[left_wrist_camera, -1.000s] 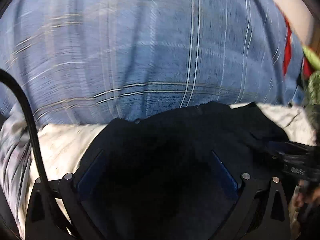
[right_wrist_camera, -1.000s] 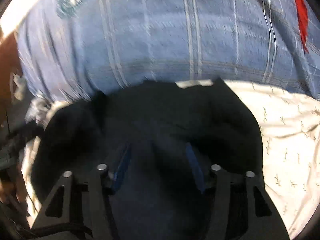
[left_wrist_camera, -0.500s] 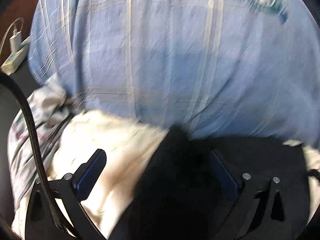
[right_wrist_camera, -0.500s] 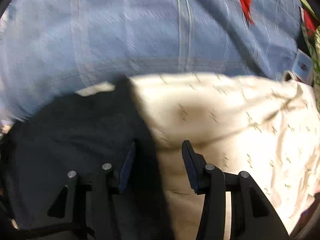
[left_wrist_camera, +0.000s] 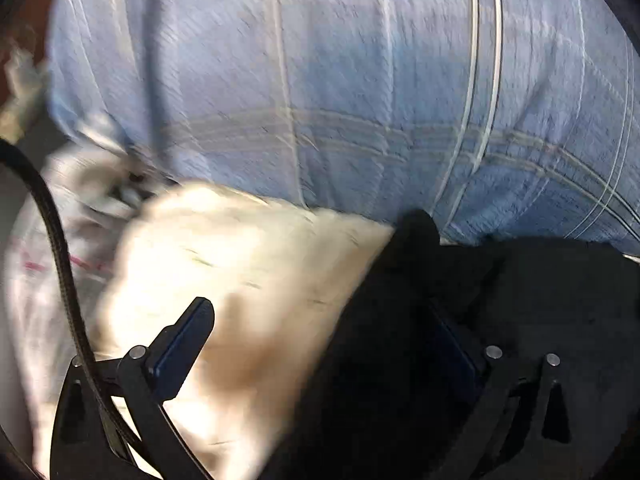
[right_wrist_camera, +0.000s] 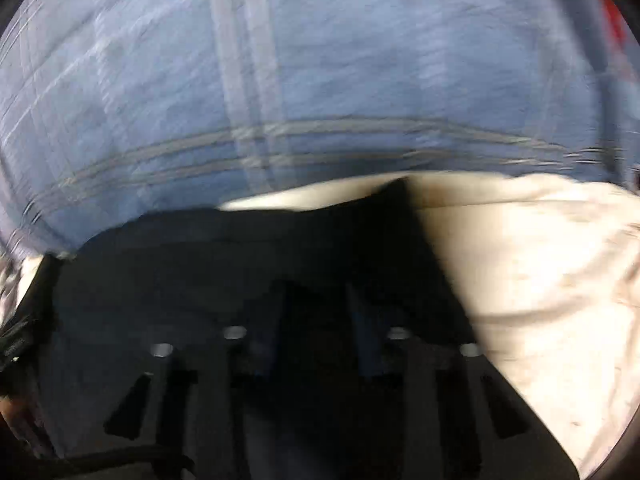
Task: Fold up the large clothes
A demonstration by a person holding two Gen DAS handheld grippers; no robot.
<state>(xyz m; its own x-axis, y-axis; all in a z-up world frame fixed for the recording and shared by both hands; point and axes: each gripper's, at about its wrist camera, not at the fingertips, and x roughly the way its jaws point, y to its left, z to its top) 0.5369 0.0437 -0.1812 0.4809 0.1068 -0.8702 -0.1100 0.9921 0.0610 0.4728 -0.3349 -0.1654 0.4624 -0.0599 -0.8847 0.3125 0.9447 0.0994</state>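
Note:
A black garment (left_wrist_camera: pixel 460 320) lies on a cream printed cloth (left_wrist_camera: pixel 248 280), over a blue plaid bedsheet (left_wrist_camera: pixel 340 80). In the left wrist view my left gripper (left_wrist_camera: pixel 320 320) is open wide; its left finger (left_wrist_camera: pixel 184 344) is over the cream cloth, its right finger (left_wrist_camera: pixel 452 340) over the black garment's left edge. In the right wrist view the black garment (right_wrist_camera: pixel 240 280) fills the lower middle, with the cream cloth (right_wrist_camera: pixel 540 280) to its right. My right gripper (right_wrist_camera: pixel 320 312) hovers over the black garment with a narrow gap between the fingers; blur hides whether cloth is pinched.
The blue plaid sheet (right_wrist_camera: pixel 320 60) fills the far half of both views. A grey-white striped cloth (left_wrist_camera: pixel 36 280) lies bunched at the left of the left wrist view. A black cable (left_wrist_camera: pixel 60 248) runs beside the left gripper.
Both grippers have swung sideways over the black garment. The left moved to its left edge. The right swung towards the cream cloth, then back over the black garment.

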